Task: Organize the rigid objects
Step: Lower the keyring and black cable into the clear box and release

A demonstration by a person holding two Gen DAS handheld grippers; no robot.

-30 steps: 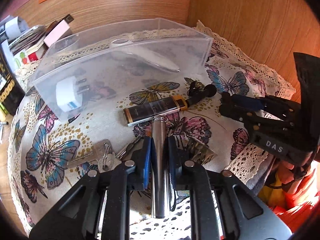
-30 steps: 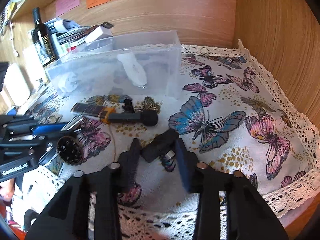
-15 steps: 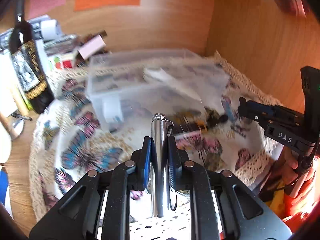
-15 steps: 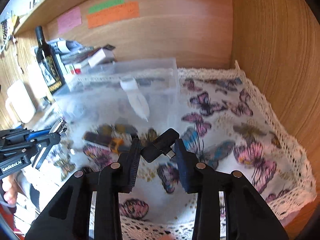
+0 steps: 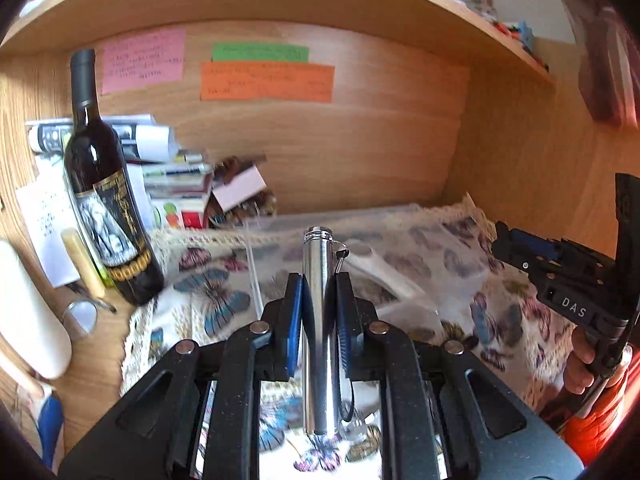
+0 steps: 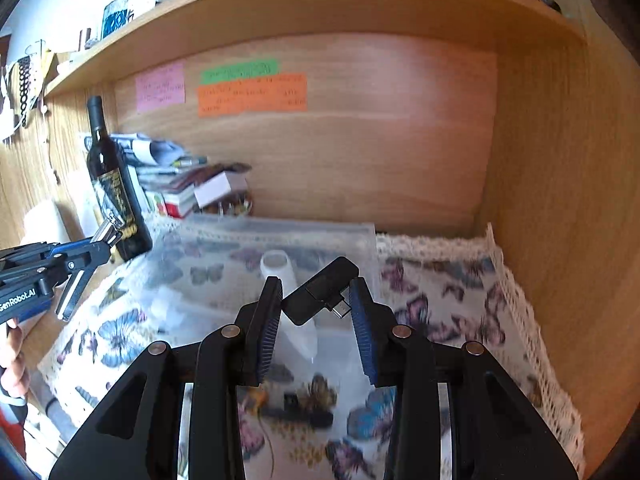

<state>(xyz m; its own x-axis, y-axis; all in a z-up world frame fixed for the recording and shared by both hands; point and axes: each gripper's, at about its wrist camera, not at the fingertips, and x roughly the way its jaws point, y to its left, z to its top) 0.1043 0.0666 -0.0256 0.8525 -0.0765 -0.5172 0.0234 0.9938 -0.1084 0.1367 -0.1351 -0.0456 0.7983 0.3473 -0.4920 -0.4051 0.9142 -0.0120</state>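
Observation:
My left gripper (image 5: 318,296) is shut on a silver metal cylinder (image 5: 317,320) and holds it up above the butterfly cloth (image 5: 208,304). It shows at the left in the right wrist view (image 6: 100,240). My right gripper (image 6: 316,300) is shut on a small black USB adapter (image 6: 322,290) and holds it over the clear plastic bin (image 6: 248,240). The bin holds a white pointed object (image 6: 288,300). The bin is blurred in the left wrist view (image 5: 360,232).
A dark wine bottle (image 5: 104,200) stands at the left, with stacked papers and boxes (image 5: 180,184) behind it. Coloured notes (image 5: 266,80) hang on the wooden back wall. A black stick-shaped item (image 6: 296,416) lies on the cloth below my right gripper.
Both grippers have lifted off the cloth with their objects and tilted up, so the back wall and shelf now show. The right gripper has come over the bin.

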